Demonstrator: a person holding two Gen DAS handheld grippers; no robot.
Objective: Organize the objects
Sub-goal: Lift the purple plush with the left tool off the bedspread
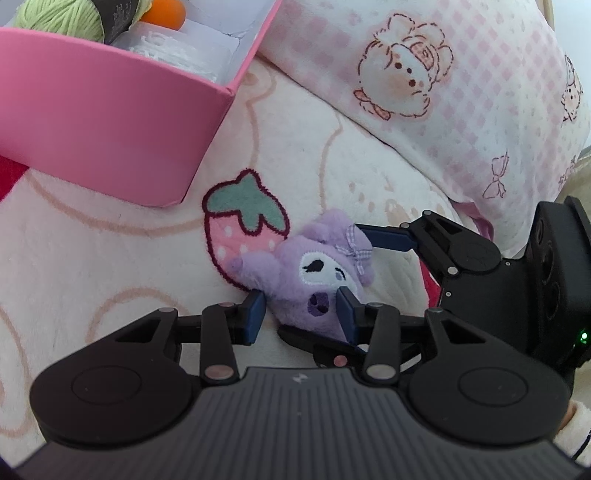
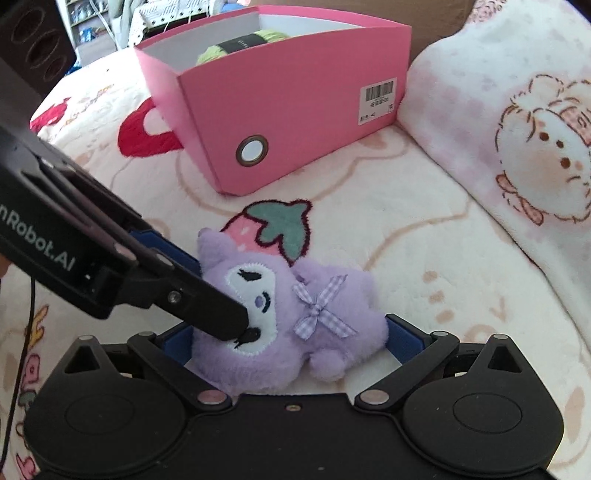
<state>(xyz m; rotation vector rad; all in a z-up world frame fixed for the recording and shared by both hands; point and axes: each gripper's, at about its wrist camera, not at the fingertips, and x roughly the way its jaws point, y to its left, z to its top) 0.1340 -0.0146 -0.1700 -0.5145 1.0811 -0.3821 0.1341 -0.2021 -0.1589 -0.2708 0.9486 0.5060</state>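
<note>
— Left wrist view first: your left gripper [image 1: 301,310] pinches the purple plush [image 1: 317,266] lying on the blanket [image 1: 110,258].

— And your right gripper [image 2: 291,338]?

— Its blue pads stand either side of the plush, spread wide; contact I cannot tell. Only the right view shows ".AI" lettering, then the pink box's [image 2: 295,110] barcode sticker [image 2: 378,99]. Only the left shows the orange thing [image 1: 164,13] beside green yarn [image 1: 62,18].

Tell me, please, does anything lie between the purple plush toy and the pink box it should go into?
Nothing visible does. The purple plush toy lies on the blanket just in front of the pink box, with only bare blanket between them. The box is open-topped; green yarn sits toward its far end.
</note>
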